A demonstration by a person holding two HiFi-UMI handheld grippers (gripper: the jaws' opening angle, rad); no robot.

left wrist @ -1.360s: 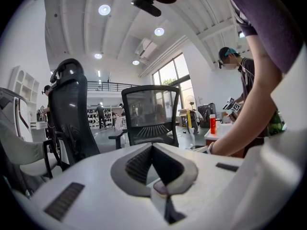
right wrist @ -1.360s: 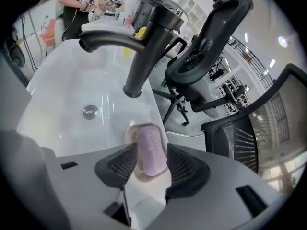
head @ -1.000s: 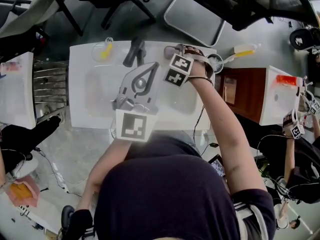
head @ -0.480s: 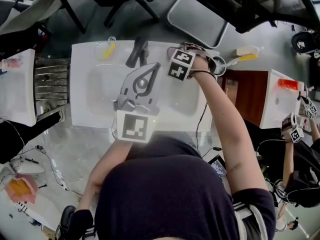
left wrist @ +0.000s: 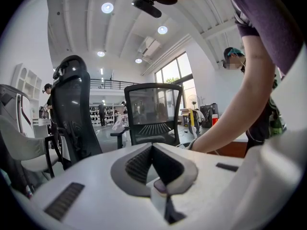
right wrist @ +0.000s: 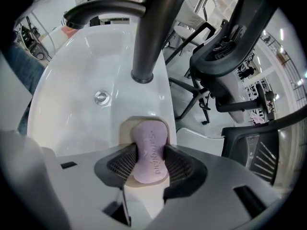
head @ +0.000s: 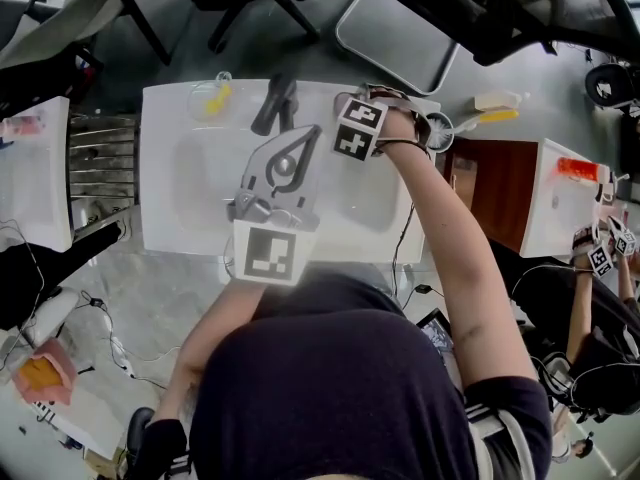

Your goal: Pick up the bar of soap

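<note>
- Soap (right wrist: 149, 150) is lying on a beige dish (right wrist: 125, 128) on the sink (right wrist: 72, 80) rim, just in front of the faucet (right wrist: 148, 37).
- Right gripper (right wrist: 149, 166) is clasping the soap, a pad pressing on each long side.
- Left gripper (left wrist: 152, 147) is pointing up over the basin with its jaws closed together on nothing, taking no part.
- Progress, as I judge it: the grasp is looking made, but the bar is seeming to rest on the dish, so the lift is remaining.
</note>
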